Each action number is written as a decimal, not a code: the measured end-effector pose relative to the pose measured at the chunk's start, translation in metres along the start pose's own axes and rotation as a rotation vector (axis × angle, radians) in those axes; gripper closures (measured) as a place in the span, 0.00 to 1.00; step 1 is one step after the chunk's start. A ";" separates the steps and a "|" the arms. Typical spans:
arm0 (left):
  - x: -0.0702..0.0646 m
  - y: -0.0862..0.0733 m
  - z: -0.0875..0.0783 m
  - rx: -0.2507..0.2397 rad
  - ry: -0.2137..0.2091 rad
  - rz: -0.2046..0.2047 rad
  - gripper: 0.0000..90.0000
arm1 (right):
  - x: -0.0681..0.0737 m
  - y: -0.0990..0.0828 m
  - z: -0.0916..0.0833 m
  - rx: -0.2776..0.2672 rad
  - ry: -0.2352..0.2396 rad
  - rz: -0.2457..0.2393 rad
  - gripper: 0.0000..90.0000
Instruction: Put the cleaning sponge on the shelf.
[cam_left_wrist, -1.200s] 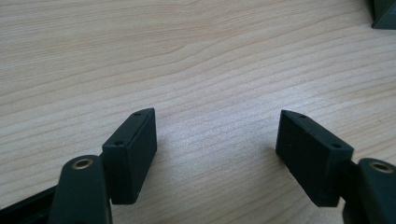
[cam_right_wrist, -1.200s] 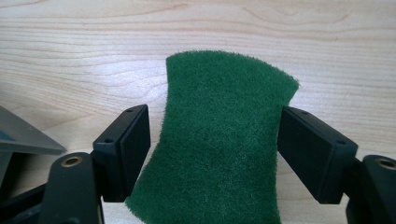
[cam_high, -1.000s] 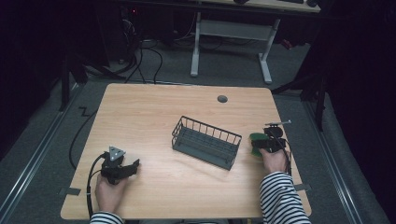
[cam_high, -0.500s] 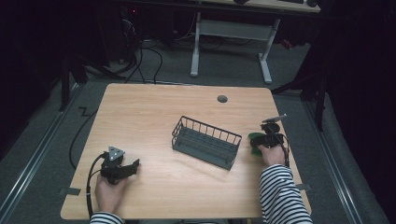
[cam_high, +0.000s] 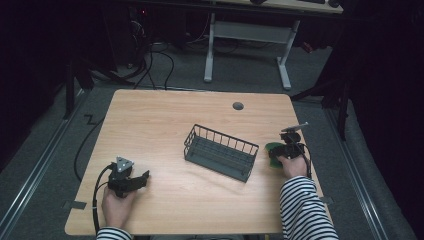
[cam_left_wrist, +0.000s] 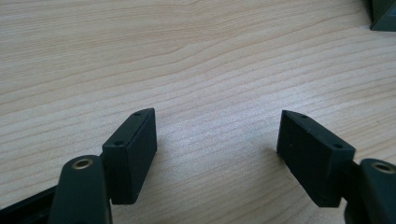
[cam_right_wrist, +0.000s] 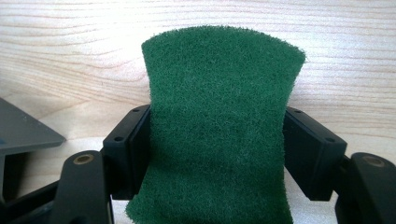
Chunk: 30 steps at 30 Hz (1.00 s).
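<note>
right gripper (cam_right_wrist: 217, 140): jaws have just been closing, now pinching the green scouring pad (cam_right_wrist: 219, 126) at its sides, so it bows | pad: on the table just right of the wire basket (cam_high: 220, 151), likely headed there | left gripper (cam_left_wrist: 217, 149): jaws apart, empty, parked on wood

Green scouring pad (cam_right_wrist: 219, 126), dark grey wire basket (cam_high: 220, 152), black-and-white striped sleeve (cam_high: 305, 210)

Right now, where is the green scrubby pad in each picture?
High view: the green scouring pad lies at the table's right side, beside the wire basket, in the right hand-held gripper.
Left gripper view: bare wooden table.
Right gripper view: centre, squeezed between both jaws.
Shared landmark: the wood-grain tabletop.
</note>
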<state>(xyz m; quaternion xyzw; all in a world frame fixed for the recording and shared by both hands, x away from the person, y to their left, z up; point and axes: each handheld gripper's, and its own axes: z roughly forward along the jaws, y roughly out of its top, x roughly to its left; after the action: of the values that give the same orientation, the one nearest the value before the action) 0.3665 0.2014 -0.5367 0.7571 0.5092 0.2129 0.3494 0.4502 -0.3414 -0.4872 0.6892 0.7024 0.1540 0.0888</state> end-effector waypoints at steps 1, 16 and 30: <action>0.000 0.000 0.000 -0.002 0.001 -0.001 0.33 | 0.000 0.000 -0.001 -0.003 0.003 -0.009 0.35; 0.000 0.000 0.000 -0.001 0.002 0.001 0.33 | 0.003 -0.006 -0.013 -0.048 0.025 -0.065 0.35; -0.001 0.000 0.000 0.002 0.007 0.009 0.33 | 0.008 -0.009 -0.045 -0.108 0.029 -0.151 0.35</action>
<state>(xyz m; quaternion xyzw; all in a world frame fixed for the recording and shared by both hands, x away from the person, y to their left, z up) 0.3663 0.2007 -0.5368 0.7591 0.5074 0.2164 0.3458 0.4267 -0.3372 -0.4476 0.6262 0.7443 0.1944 0.1269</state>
